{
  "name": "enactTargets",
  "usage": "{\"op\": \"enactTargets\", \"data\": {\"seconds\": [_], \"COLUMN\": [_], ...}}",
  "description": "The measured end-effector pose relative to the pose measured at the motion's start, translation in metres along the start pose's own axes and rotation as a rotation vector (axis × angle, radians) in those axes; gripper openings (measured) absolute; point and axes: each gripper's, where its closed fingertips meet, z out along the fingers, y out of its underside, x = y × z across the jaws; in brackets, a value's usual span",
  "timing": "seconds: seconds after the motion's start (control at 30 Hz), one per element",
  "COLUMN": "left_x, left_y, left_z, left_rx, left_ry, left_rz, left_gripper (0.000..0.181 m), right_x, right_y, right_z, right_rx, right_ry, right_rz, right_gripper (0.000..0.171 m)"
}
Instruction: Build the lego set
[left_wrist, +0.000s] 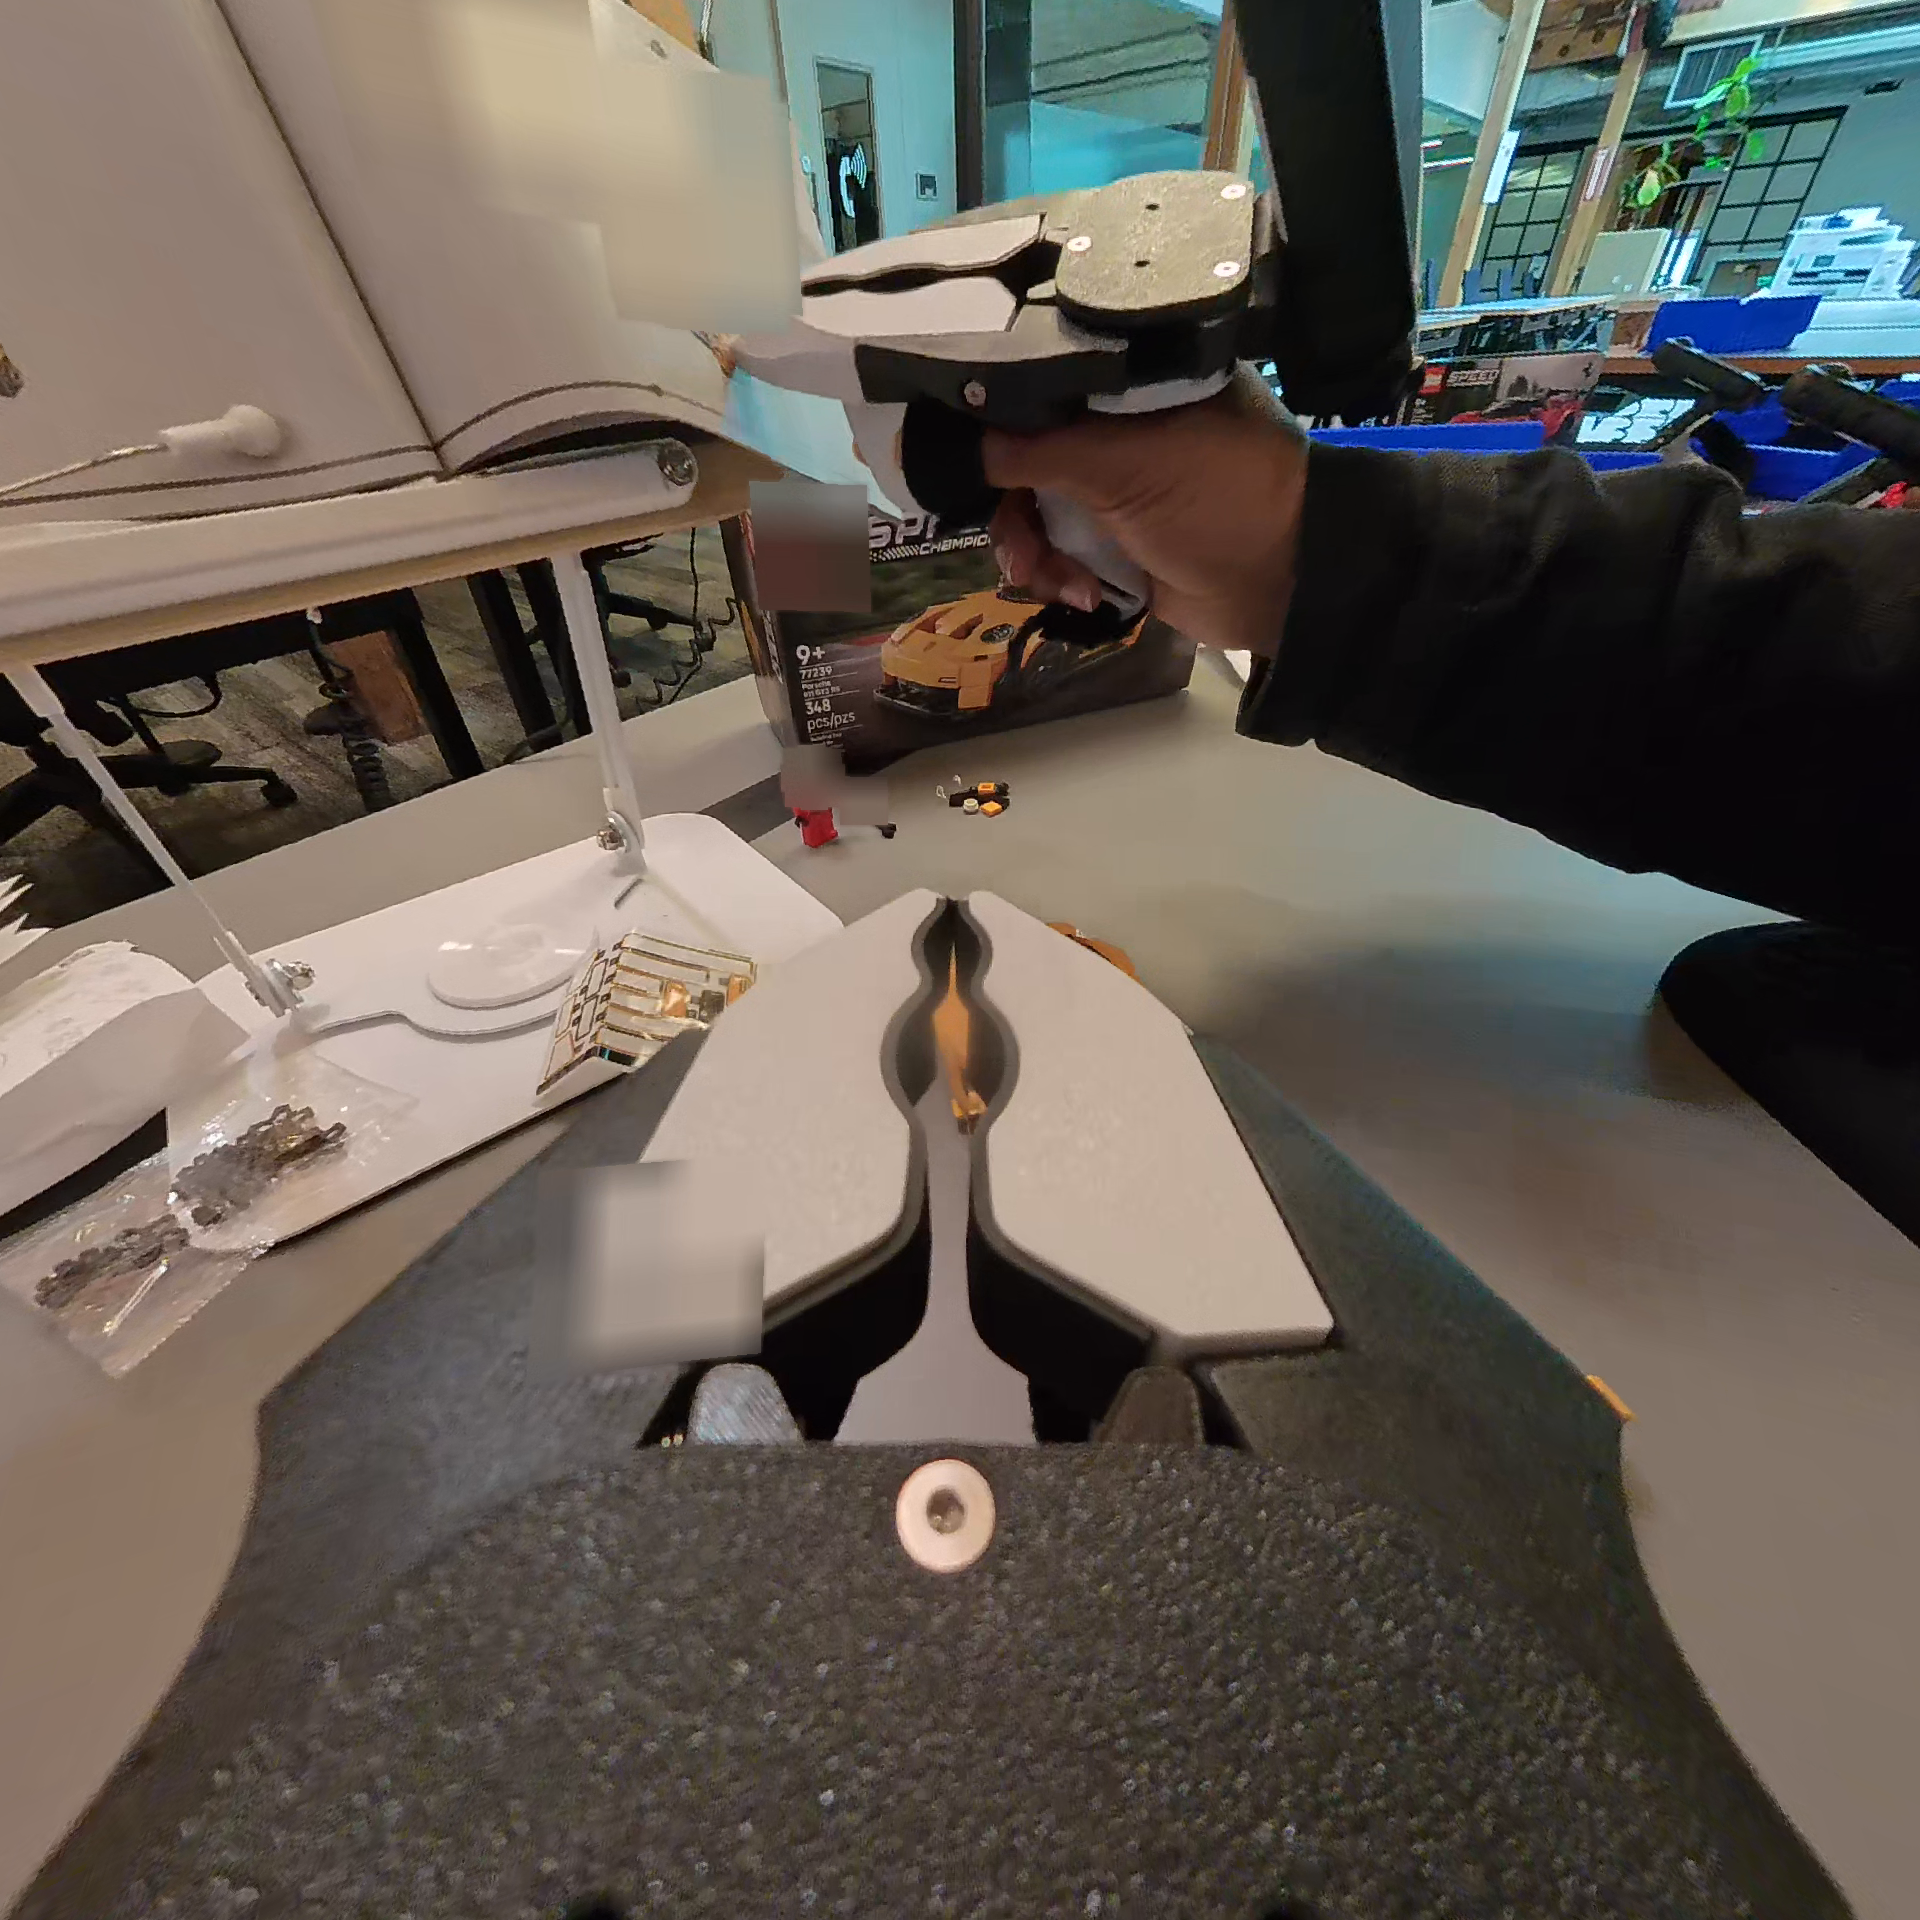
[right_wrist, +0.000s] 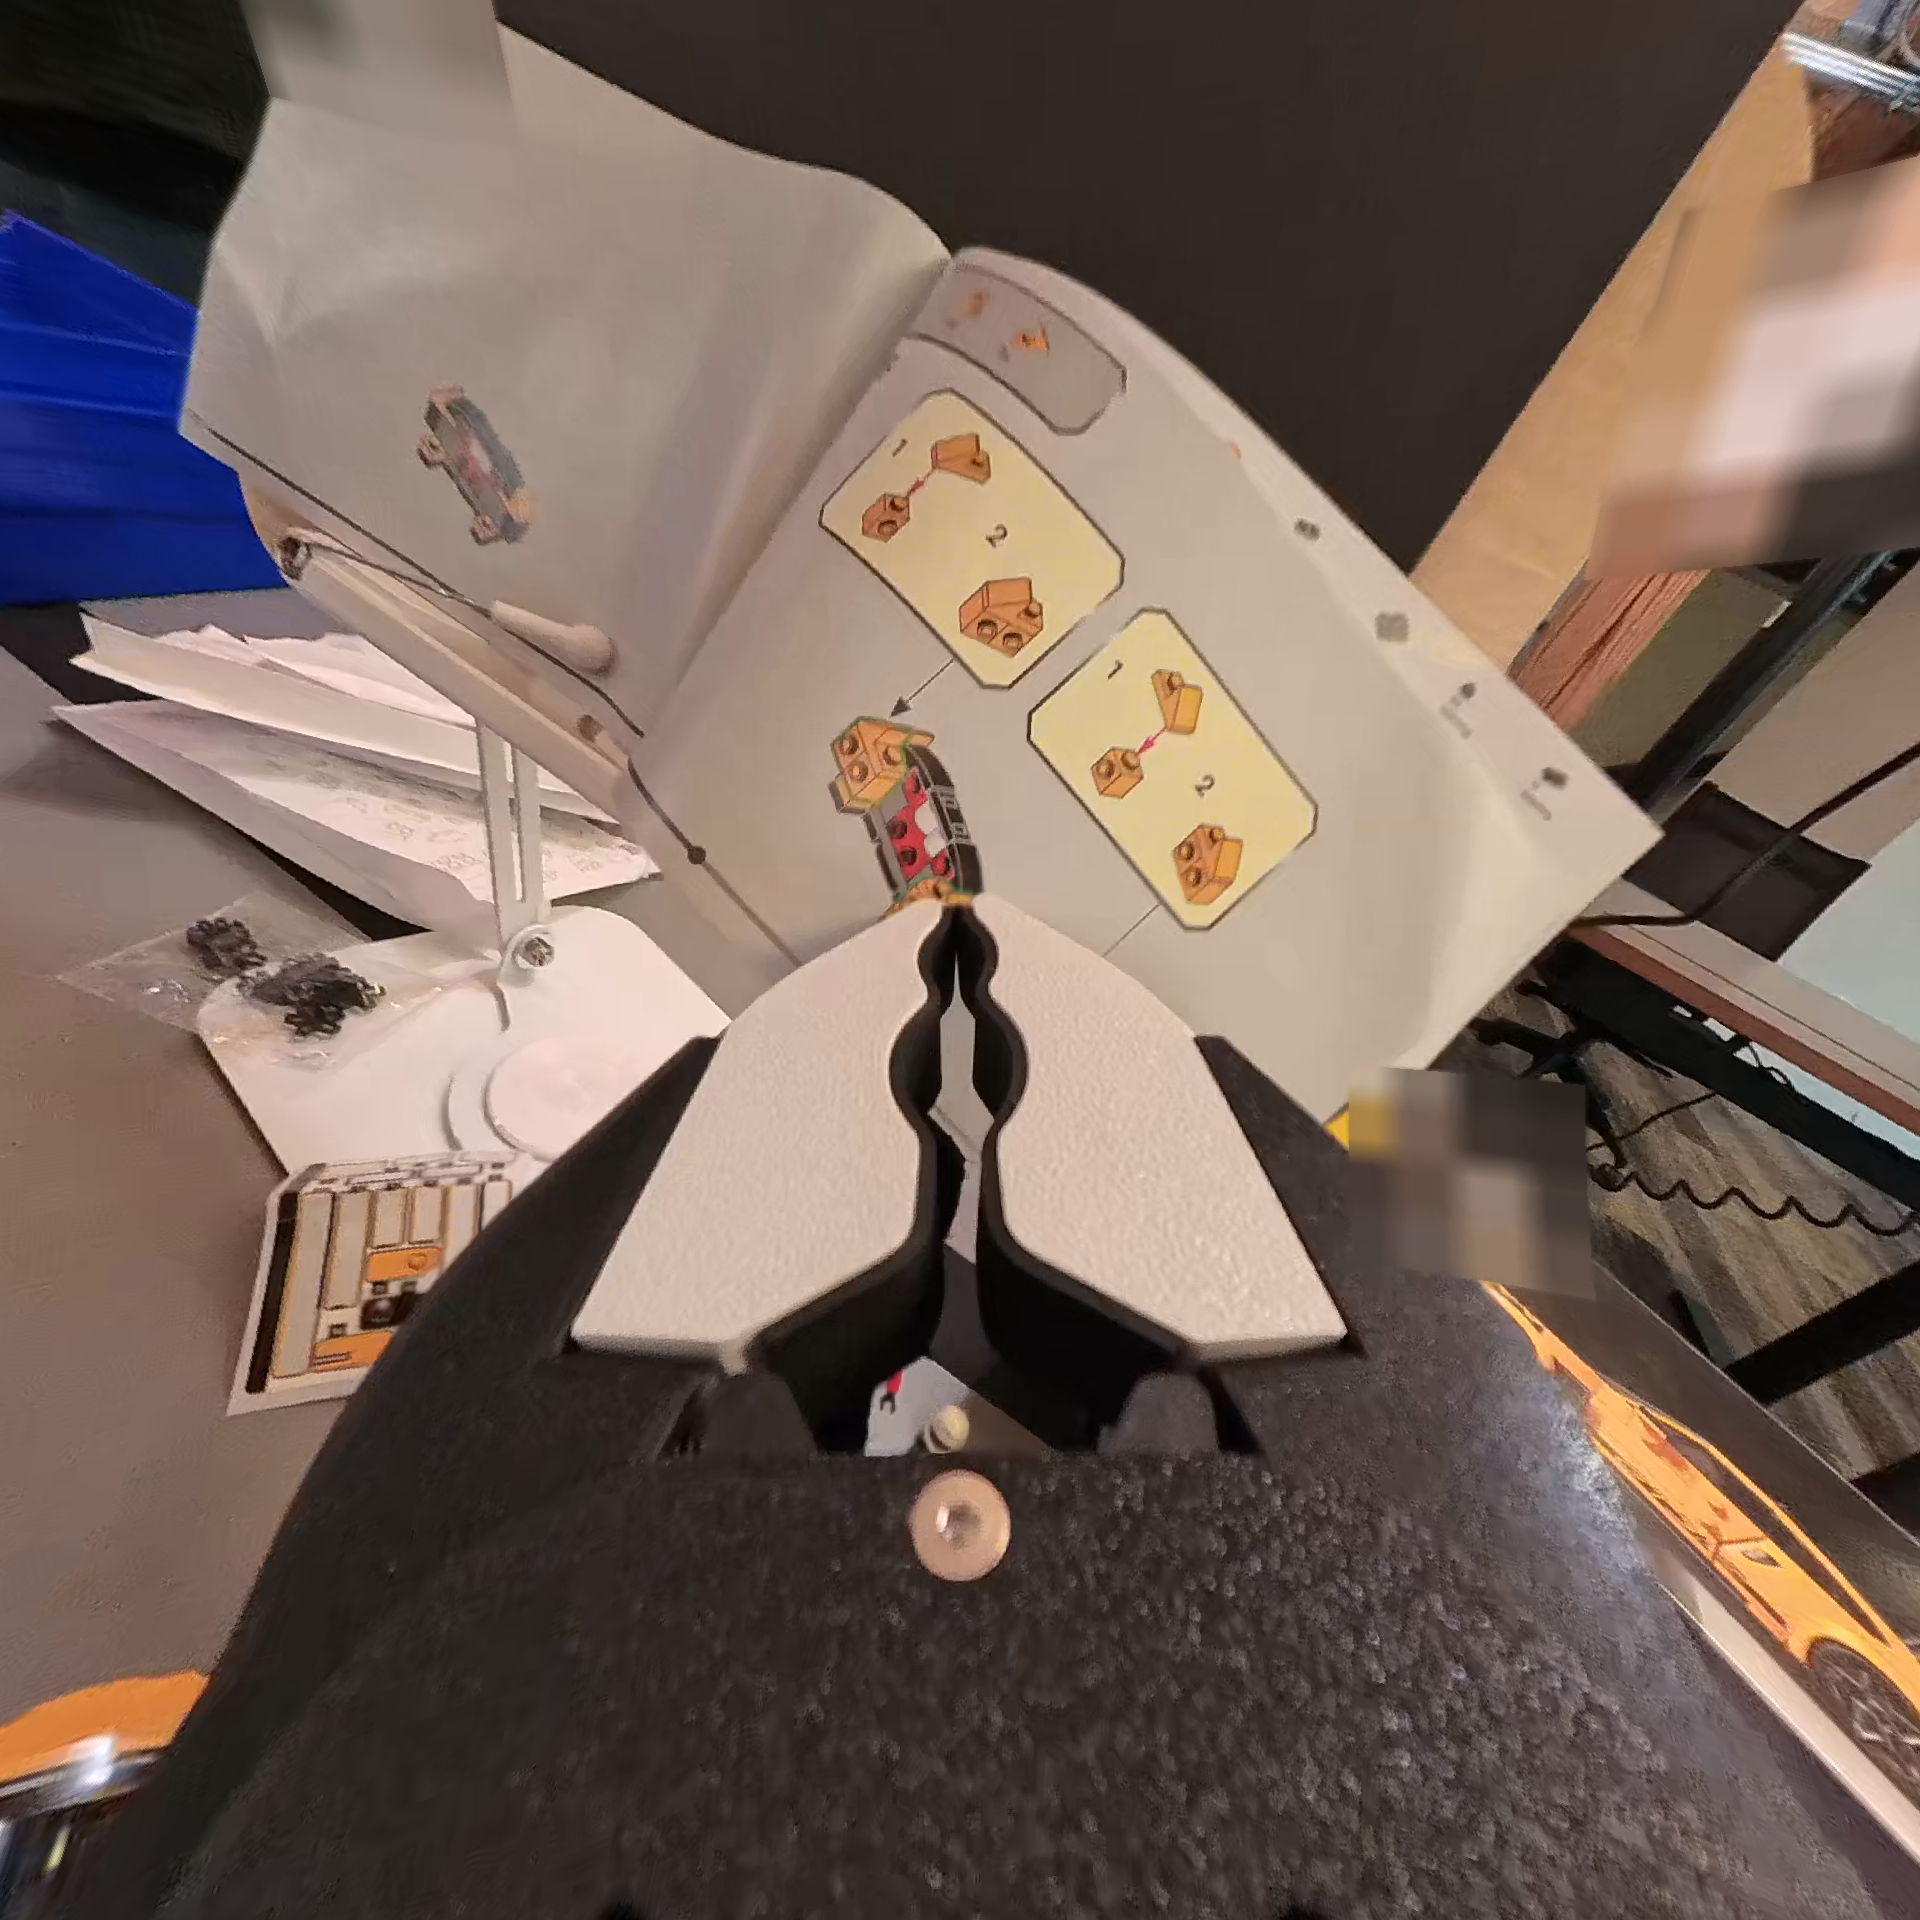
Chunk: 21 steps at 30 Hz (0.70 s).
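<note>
Left tool above grey table

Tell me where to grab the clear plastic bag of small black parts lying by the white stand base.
Pinch the clear plastic bag at its flat, empty near corner, coming down from above with the left hand-held gripper: it lies flat on the grey table, and the lumpy black parts would likely slip.

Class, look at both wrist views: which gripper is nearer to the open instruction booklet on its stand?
Right. The right gripper is raised with its shut tips right at the instruction booklet page. The left gripper is low over the table, below the stand.
</note>
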Motion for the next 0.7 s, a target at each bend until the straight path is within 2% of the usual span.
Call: {"op": "enactTargets", "data": {"seconds": [0.27,0.43,0.57,0.7], "left_x": [0.001,0.000,-0.009,-0.014], "left_y": [0.000,-0.002,-0.005,-0.005], "left_z": [0.000,-0.001,-0.004,-0.005], "left_rx": [0.000,0.007,0.011,0.014], "left_ry": [0.005,-0.006,-0.056,-0.067], "left_rz": [-0.003,0.005,-0.003,-0.039], "left_gripper": [0.000,0.000,0.000,0.000], "right_x": [-0.009,-0.009,-0.007,-0.008], "right_y": [-0.056,-0.098,-0.108,-0.101], "right_z": [-0.009,0.010,0.033,0.048], "right_rx": [0.114,0.140,0.118,0.067], "right_ry": [-0.022,-0.057,-0.054,-0.030], "right_rz": [0.042,0.080,0.065,0.056], "right_gripper": [0.000,0.000,0.002,0.000]}}
